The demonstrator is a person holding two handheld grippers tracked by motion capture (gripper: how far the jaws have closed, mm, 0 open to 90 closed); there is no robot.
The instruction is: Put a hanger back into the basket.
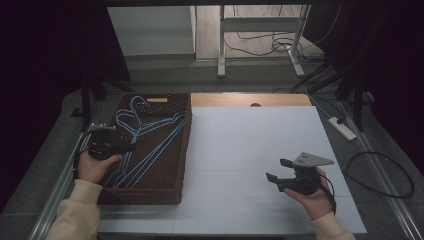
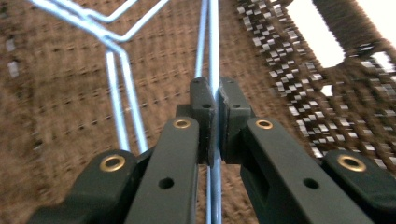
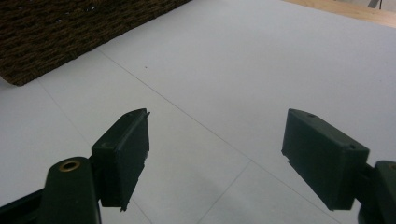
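Hangers (image 1: 145,137), thin blue wire ones, are what this seems to be about, though nobody has said what the job is, so I am judging from how things lie. They sit in a loose pile inside the brown woven basket (image 1: 182,150), which stands at about nine o'clock on the white table (image 1: 250,145), its long side running from near edge to far edge.

At the basket's left wall, around eight o'clock, the left gripper (image 1: 131,147) reaches in over the rim, held in the person's left hand (image 1: 92,167). In the left gripper view its jaws are pressed nearly together with a blue wire (image 2: 214,46) pinched between them; the strand runs straight out ahead toward twelve o'clock over the basket's woven floor. How many strands are caught I cannot tell, since two run close together there. Other hangers lie off toward ten o'clock in that view, untouched.

Across the bare middle of the table, at about four o'clock, the right gripper (image 1: 280,170) rests in the person's right hand (image 1: 315,197), well apart from the basket. Its jaws stand wide apart with nothing between them, just white tabletop below.

My guess is that the hangers are meant to come out onto the table. If so, it has barely begun: a first grip is made, no hanger lies outside the basket, and the whole pile is left to move
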